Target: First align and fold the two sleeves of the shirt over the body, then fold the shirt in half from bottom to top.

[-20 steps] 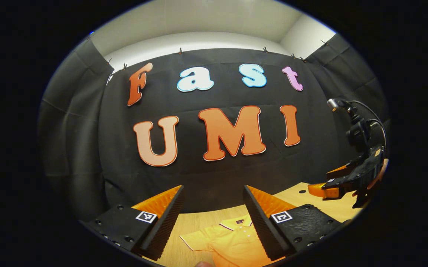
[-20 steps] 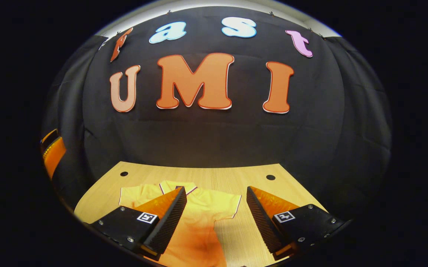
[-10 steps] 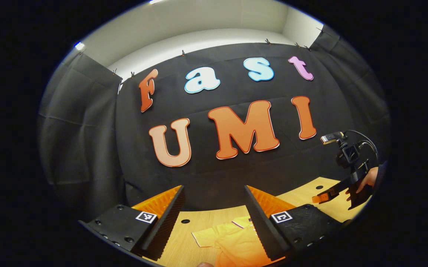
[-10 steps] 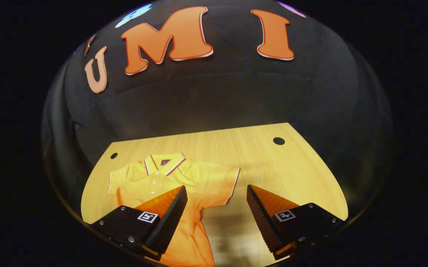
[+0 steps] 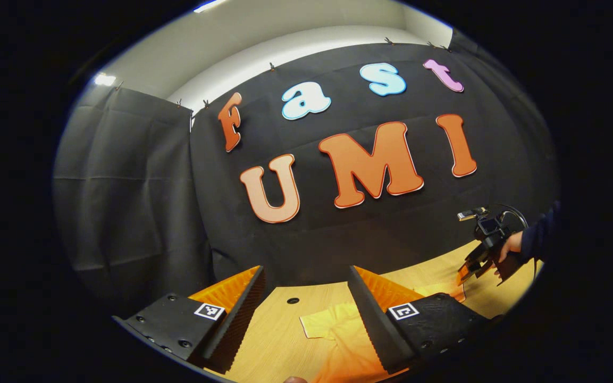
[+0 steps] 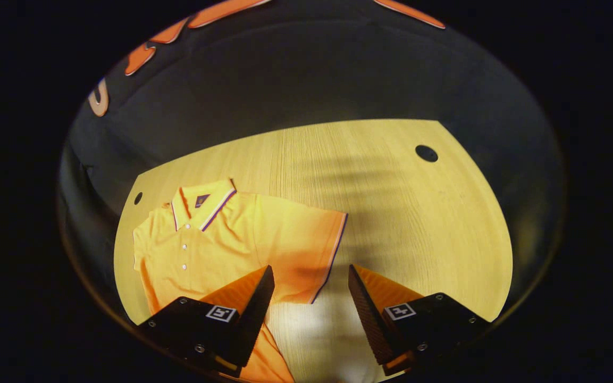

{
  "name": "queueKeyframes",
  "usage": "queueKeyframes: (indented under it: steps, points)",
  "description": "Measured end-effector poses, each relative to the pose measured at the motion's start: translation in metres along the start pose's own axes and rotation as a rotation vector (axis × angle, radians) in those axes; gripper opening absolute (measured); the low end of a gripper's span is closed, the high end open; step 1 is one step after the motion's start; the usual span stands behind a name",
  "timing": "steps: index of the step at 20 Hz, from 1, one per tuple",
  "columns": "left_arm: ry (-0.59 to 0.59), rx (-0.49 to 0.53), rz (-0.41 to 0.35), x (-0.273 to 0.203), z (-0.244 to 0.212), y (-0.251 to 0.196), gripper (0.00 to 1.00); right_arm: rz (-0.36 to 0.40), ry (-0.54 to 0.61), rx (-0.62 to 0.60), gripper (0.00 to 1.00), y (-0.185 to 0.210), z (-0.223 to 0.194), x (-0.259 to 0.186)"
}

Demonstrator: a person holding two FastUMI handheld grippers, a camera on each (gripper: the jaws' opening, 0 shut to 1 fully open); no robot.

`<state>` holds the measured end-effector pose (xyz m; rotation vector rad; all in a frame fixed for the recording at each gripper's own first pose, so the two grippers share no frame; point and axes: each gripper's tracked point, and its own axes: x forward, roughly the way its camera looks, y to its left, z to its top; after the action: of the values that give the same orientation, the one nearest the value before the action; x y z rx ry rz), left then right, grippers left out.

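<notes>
Your right gripper (image 6: 310, 276) hangs with its jaws apart just above the near hem of the yellow polo shirt's (image 6: 221, 242) right sleeve (image 6: 306, 250), and your left gripper (image 5: 306, 276) likewise has its jaws wide apart over the shirt. The shirt lies flat, unfolded, on the wooden worktop (image 6: 391, 213). Its collar label (image 6: 201, 200) is too small to read.

Right gripper (image 6: 310, 298) hangs above the wooden table (image 6: 391, 213), jaws wide apart, nothing between them. An orange polo shirt (image 6: 216, 239) lies flat on the table, collar (image 6: 202, 202) toward the far edge, buttons visible. One short sleeve (image 6: 306, 250) lies spread out, its trimmed cuff just ahead of the gap between the fingers. Two round holes in tabletop, one (image 6: 426, 153) far right, another (image 6: 137, 198) far left.
</notes>
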<state>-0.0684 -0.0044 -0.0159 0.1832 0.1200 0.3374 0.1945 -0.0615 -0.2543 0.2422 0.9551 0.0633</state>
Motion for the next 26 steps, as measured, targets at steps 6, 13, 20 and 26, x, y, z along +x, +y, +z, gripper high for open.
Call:
queueKeyframes:
  steps: [6,13,20,26]
  points:
    - [0.071,-0.003,0.036,0.003,-0.020,0.001,0.96,-0.012,0.149,0.008,0.79,-0.003,-0.005,0.042]
    - [0.109,-0.004,0.023,0.008,-0.035,-0.006,0.96,-0.121,0.232,-0.050,0.78,-0.010,-0.015,0.061]
    - [0.125,-0.013,-0.016,0.012,-0.042,-0.011,0.96,-0.026,0.213,0.029,0.08,0.001,-0.020,0.067]
    - [0.128,-0.023,0.003,0.011,-0.042,-0.008,0.96,0.128,0.060,0.099,0.07,0.038,0.020,0.036]
